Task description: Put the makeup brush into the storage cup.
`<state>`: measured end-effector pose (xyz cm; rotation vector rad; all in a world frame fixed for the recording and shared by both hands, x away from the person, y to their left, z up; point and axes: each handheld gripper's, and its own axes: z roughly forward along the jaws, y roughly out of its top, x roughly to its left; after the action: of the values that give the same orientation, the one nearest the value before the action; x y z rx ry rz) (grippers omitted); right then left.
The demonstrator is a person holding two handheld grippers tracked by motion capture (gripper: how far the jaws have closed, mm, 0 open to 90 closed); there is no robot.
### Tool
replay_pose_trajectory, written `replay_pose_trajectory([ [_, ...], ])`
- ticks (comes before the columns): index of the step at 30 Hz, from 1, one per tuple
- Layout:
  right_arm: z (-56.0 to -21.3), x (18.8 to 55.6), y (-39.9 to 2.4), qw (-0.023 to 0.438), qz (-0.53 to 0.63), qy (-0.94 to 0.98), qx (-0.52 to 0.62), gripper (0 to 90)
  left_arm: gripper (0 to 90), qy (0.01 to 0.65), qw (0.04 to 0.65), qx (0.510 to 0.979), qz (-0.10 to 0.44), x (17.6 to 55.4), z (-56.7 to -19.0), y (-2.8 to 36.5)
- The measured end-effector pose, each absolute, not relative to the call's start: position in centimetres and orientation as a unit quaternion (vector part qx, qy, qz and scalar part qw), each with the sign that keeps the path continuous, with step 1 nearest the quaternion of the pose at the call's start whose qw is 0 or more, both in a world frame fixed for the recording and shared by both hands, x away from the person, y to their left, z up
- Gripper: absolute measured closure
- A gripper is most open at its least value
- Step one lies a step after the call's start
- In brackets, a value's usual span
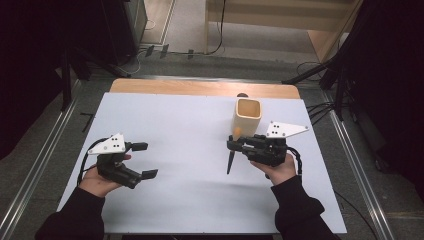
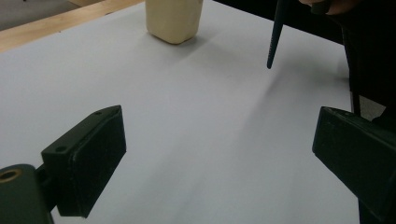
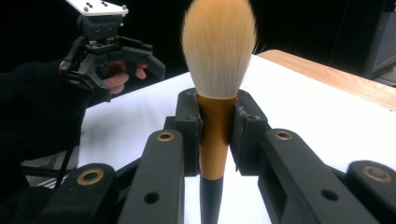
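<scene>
my right gripper (image 3: 215, 123) clamped on makeup brush (image 3: 215, 93) ferrule, bristles up, just beside cream cup (image 1: 248, 115). left gripper (image 1: 142, 160) wide open, empty. next, i judge: lift brush over cup rim, lower in.

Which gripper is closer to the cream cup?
Right. The right gripper, clamped on a brush, is just in front of the cream cup; the left gripper sits far across the table.

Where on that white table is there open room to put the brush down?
The broad middle of the white table, between the left gripper and the right gripper, is bare, as is the far left stretch. It is tight on the right, where the cream cup stands just beyond the right gripper holding the brush.
</scene>
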<state>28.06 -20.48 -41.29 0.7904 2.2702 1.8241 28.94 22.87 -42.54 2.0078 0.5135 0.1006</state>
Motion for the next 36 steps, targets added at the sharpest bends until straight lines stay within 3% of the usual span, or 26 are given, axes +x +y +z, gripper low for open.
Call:
replay_pose_trajectory([
  [36,-39.3,29.1,-22.9,0.097,0.600,0.735,0.300,76.7,4.7,0.235,0.513,0.823,0.058,29.0,-42.9,25.0],
])
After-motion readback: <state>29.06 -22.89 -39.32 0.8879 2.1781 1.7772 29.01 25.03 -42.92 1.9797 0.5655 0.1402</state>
